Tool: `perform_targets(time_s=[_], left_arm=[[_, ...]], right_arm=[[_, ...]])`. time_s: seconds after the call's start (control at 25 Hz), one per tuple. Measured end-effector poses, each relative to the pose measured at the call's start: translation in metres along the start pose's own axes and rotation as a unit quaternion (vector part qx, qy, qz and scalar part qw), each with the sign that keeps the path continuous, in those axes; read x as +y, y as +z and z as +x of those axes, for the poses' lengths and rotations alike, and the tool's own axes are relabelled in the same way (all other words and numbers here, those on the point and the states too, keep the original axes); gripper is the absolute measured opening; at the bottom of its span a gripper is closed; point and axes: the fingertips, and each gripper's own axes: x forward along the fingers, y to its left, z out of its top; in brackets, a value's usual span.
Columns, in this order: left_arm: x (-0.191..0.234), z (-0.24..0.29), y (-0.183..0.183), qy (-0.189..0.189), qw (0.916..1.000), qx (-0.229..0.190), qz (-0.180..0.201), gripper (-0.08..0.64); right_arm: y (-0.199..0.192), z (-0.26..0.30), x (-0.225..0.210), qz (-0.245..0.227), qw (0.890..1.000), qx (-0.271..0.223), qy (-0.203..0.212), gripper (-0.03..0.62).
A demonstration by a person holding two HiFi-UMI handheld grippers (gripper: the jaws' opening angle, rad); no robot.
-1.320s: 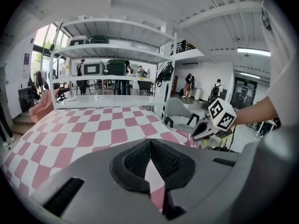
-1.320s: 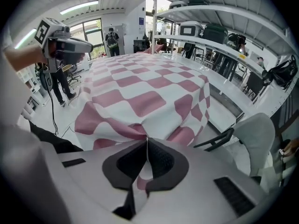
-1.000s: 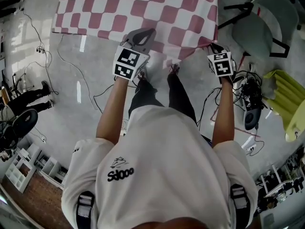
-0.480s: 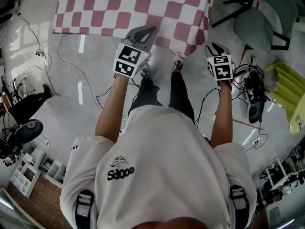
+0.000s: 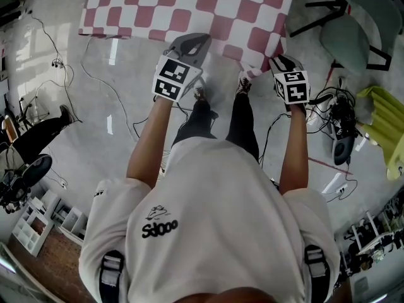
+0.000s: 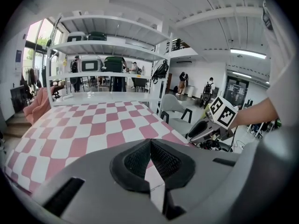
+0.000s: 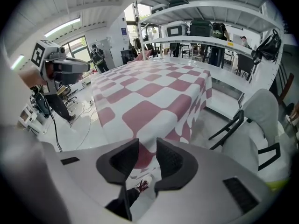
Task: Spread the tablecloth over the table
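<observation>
The checked tablecloth (image 5: pixel 189 5) lies flat over the bench, which it hides entirely. Its near hem and right corner hang toward the person. The left hand-held gripper (image 6: pixel 150 143) is clamped on that near hem. The right hand-held gripper (image 7: pixel 147 157) has just been opening its jaws. They stand apart at the corner, with the cloth ahead of the pads and unpinched. Spreading appears nearly finished, at the release stage. Next, the left jaws probably must let go and draw clear without dragging the hem.
</observation>
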Motion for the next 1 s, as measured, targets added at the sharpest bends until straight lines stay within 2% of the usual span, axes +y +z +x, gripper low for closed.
perform_targets(time_s=[0.12,0.32,0.48,0.64,0.76,0.84,0.92,1.0], left_arm=[[0.008,-0.011,-0.010,0.002,1.0000,0.003,-0.002,0.028],[0.013,-0.022,-0.021,-0.002,1.0000,0.010,0.001,0.028],[0.009,-0.024,-0.028,-0.010,0.9998,0.015,0.004,0.028],[0.000,-0.022,-0.027,-0.024,0.9994,0.016,0.016,0.028],[-0.007,-0.022,-0.024,-0.034,0.9989,0.015,0.027,0.028],[-0.010,-0.024,-0.022,-0.038,0.9986,0.013,0.033,0.028],[-0.012,-0.027,-0.021,-0.041,0.9984,0.012,0.037,0.028],[-0.013,-0.032,-0.022,-0.043,0.9982,0.012,0.041,0.028]], right_arm=[[0.000,0.002,0.009,0.013,1.000,-0.002,0.000,0.144],[-0.021,-0.006,0.011,0.060,0.998,-0.007,-0.008,0.156],[-0.040,-0.010,0.027,0.068,0.997,-0.021,0.003,0.163],[-0.051,-0.004,0.051,0.054,0.998,-0.018,0.020,0.190],[-0.057,0.006,0.058,0.049,0.999,-0.007,0.003,0.192],[-0.059,0.014,0.054,0.054,0.998,-0.002,-0.028,0.189],[-0.059,0.018,0.047,0.074,0.995,-0.003,-0.064,0.068],[-0.060,0.018,0.043,0.106,0.992,-0.011,-0.073,0.049]])
